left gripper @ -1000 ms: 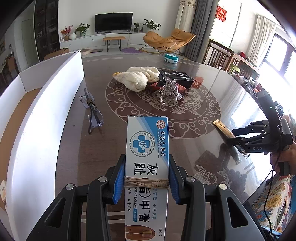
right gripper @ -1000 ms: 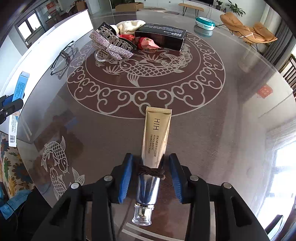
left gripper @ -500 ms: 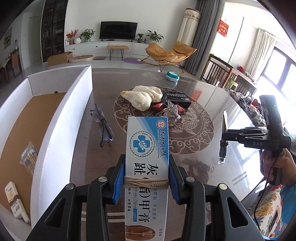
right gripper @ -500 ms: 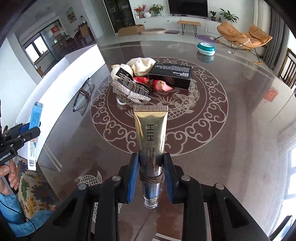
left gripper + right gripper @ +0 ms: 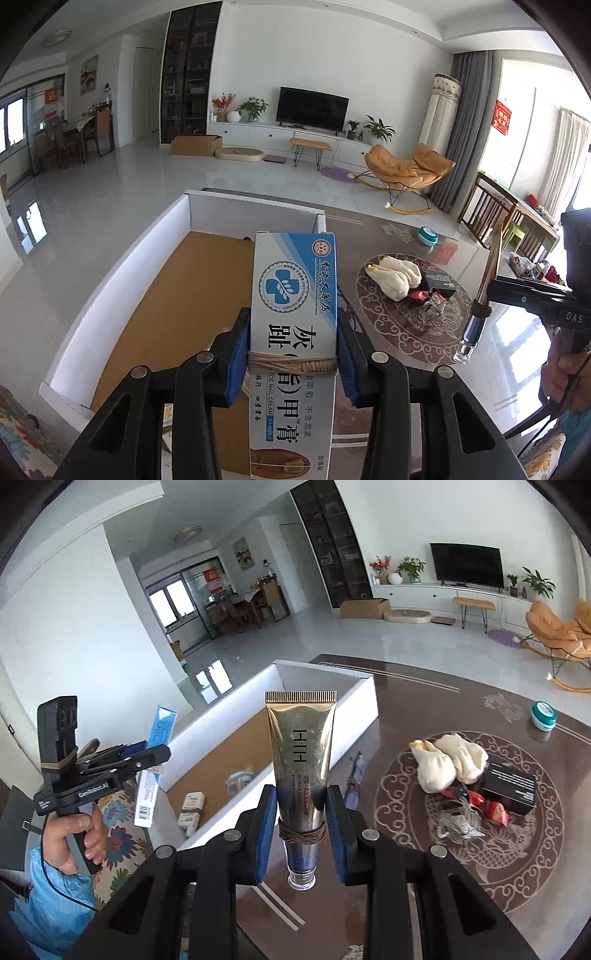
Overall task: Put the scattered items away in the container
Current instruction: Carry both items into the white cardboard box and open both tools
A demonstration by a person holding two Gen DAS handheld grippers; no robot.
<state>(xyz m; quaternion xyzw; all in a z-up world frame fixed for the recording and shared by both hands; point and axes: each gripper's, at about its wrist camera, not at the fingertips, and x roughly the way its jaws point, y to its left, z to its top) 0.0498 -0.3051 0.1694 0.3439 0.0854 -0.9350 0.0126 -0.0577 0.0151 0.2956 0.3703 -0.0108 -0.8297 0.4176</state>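
Cream box (image 5: pixel 293 295): clamped flat between the blue pads of the left gripper (image 5: pixel 293 363), its far end sticking out past the fingertips – fingers part-way closed, pressing both long edges.
Gold tube (image 5: pixel 301 753): pinched low on its neck by the right gripper (image 5: pixel 301 830), fingers drawn in about as tight as they go; crimped end points away from the fingers, cap hangs back toward the palm.
Container (image 5: pixel 122 280): a white-walled box with a brown floor, lying beyond and below the left fingertips; from the right wrist view it sits ahead and left of the fingers.
Already inside: a few small packets (image 5: pixel 194 801) near the close wall.
Still scattered: cloth bundle (image 5: pixel 447 760), black box (image 5: pixel 511 786), red wrappers and a shiny clip on the table (image 5: pixel 480 886) – right of the right fingers.
Doing it well: I would carry both items fully past the white wall before lowering, and open the fingers only once each is close to the floor – clear of the packets.
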